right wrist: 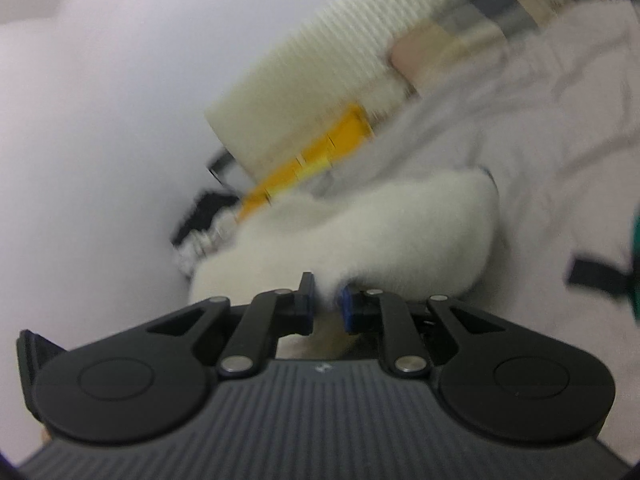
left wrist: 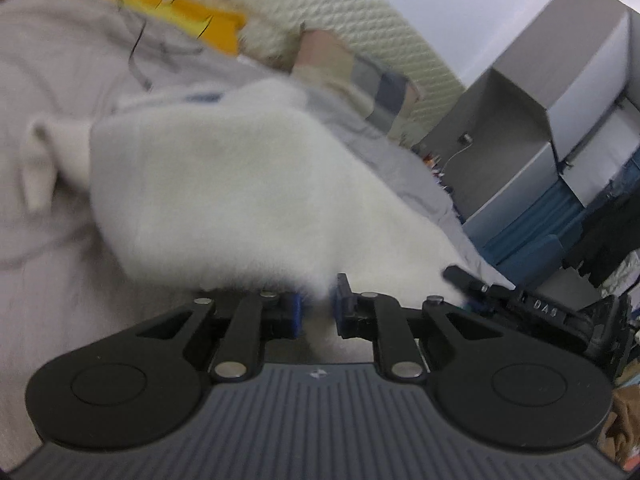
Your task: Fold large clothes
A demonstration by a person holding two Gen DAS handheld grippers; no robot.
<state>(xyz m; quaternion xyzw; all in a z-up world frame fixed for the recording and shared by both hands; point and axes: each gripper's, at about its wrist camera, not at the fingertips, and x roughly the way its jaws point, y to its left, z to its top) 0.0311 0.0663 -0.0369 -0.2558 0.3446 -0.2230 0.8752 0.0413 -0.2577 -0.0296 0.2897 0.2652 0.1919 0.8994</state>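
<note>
White fluffy garment (left wrist: 224, 184), thick pile, raised off the bed between both tools. Both views motion-blurred; edges soft.

Left tool (left wrist: 316, 304): jaws narrow, blue pads pinching a tuft of the garment's near edge. From the pinch the cloth spreads up and away in a broad sheet that fills the middle of the left wrist view. A small flap of it sticks out at the sheet's left side.

Right tool (right wrist: 326, 302): jaws narrow too, clamped on another bit of the garment (right wrist: 360, 236). Here the cloth bulges away from the pads in a rounded fold running up and to the right. Fabric shows below the pads as well, between the linkage arms.

Under and behind the garment: bed (left wrist: 48, 80) covered in pale grey wrinkled bedding, with a thin dark cord lying on it in the left wrist view. Yellow object (left wrist: 168, 8) at the far side of the bed, touching the base of a cream ribbed headboard (left wrist: 384, 20). A cushion in muted patchwork colours (left wrist: 360, 76) leans against the headboard.

Right of the bed in the left wrist view: grey-white cabinet (left wrist: 540, 92), blue fabric below it, dark clothes at the frame's right edge. The right tool's tip also shows in that view, just beside the garment's edge.
</note>
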